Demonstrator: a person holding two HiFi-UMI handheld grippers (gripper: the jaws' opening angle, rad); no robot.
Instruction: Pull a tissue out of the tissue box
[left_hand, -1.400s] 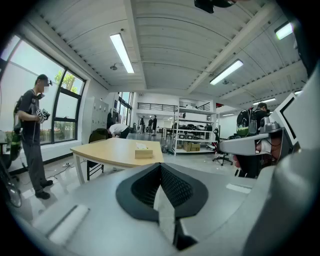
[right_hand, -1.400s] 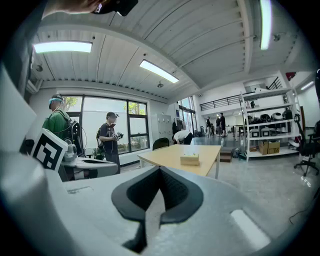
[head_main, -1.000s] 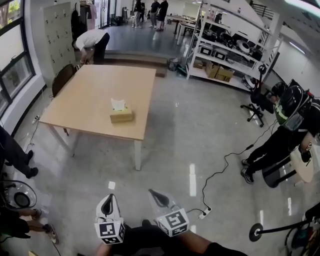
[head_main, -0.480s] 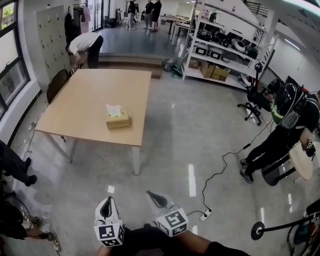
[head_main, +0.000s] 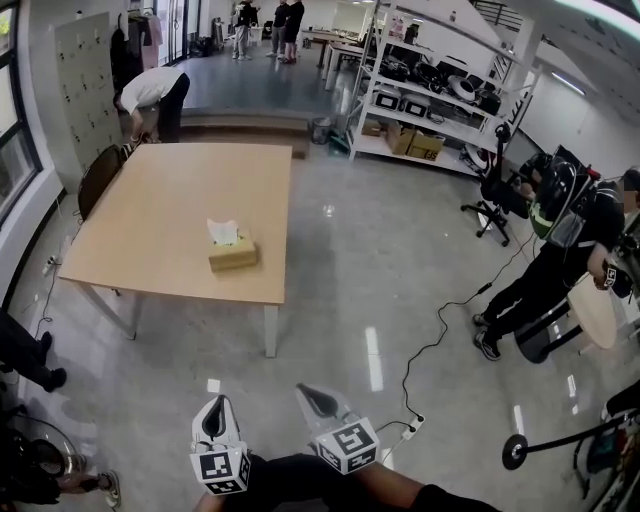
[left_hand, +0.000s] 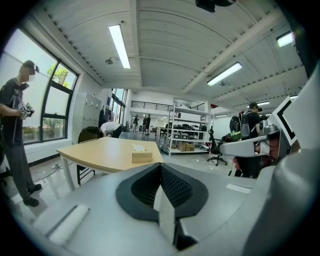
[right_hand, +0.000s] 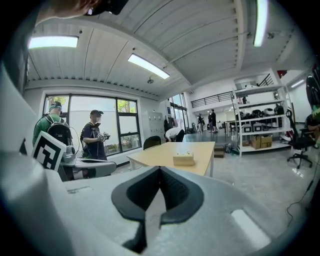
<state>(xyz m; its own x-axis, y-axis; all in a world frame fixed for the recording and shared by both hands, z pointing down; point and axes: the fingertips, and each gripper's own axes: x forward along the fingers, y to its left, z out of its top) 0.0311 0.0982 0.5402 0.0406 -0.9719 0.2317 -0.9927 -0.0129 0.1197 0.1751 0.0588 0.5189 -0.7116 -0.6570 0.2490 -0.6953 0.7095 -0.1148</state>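
Observation:
A tan tissue box (head_main: 233, 256) with a white tissue (head_main: 222, 231) sticking up from its top rests on the near right part of a wooden table (head_main: 160, 200). Both grippers hang low at the bottom of the head view, over bare floor and well short of the table. My left gripper (head_main: 214, 403) is shut with nothing in it, and so is my right gripper (head_main: 304, 391). The left gripper view shows the tissue box (left_hand: 142, 156) far beyond the closed left gripper (left_hand: 160, 166). From the right gripper (right_hand: 160, 170) the tissue box (right_hand: 183, 159) is also distant.
A person (head_main: 150, 92) bends over past the table's far end, beside a dark chair (head_main: 97, 176). Metal shelves (head_main: 440, 100) stand at the back right. Another person (head_main: 560, 250) stands at the right by an office chair (head_main: 495, 205). A cable and power strip (head_main: 410, 428) lie on the floor.
In the head view the table and tissue box have drifted down and left and look slightly nearer. Both grippers stay shut in the same spot at the bottom of the view.

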